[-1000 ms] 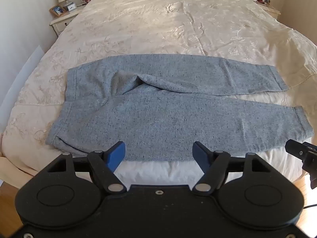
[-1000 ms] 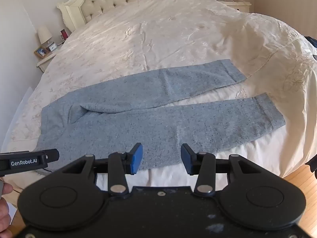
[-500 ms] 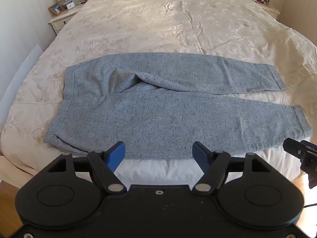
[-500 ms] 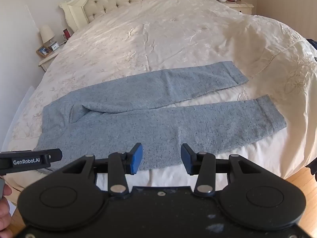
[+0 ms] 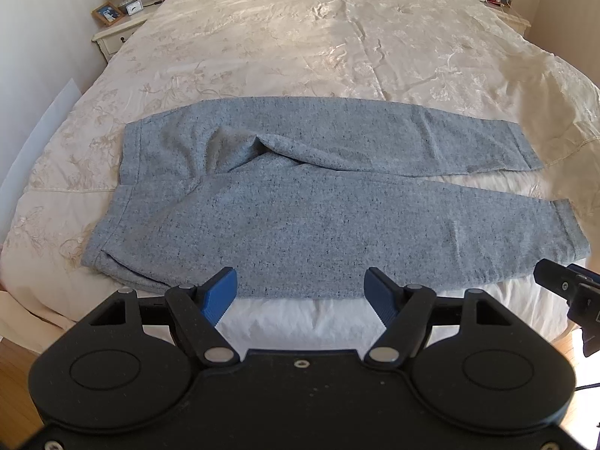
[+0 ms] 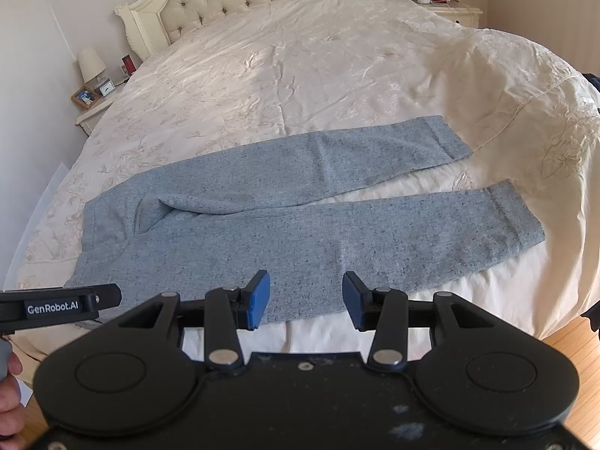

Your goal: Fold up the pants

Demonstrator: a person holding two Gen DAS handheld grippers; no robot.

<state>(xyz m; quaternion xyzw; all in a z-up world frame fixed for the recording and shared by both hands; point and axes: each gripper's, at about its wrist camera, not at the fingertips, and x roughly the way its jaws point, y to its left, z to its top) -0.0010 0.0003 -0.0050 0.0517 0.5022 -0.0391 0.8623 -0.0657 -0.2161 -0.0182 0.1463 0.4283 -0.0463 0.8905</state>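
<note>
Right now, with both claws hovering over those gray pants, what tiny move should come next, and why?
Probably lower both claws to the near leg's edge and pinch it. The gray pants lie flat and unfolded on the bed, legs spread apart. The left claw and right claw are both open and hold nothing, just short of that edge, so folding the near leg over the far one seems the likely start.

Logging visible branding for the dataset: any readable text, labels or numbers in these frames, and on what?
"GenRobot.AI": white print on the side of the left gripper, seen from the right wrist camera.
Small clock and framed photo on the nightstand: too small to read.
Pants and bedspread: no text visible.
</note>
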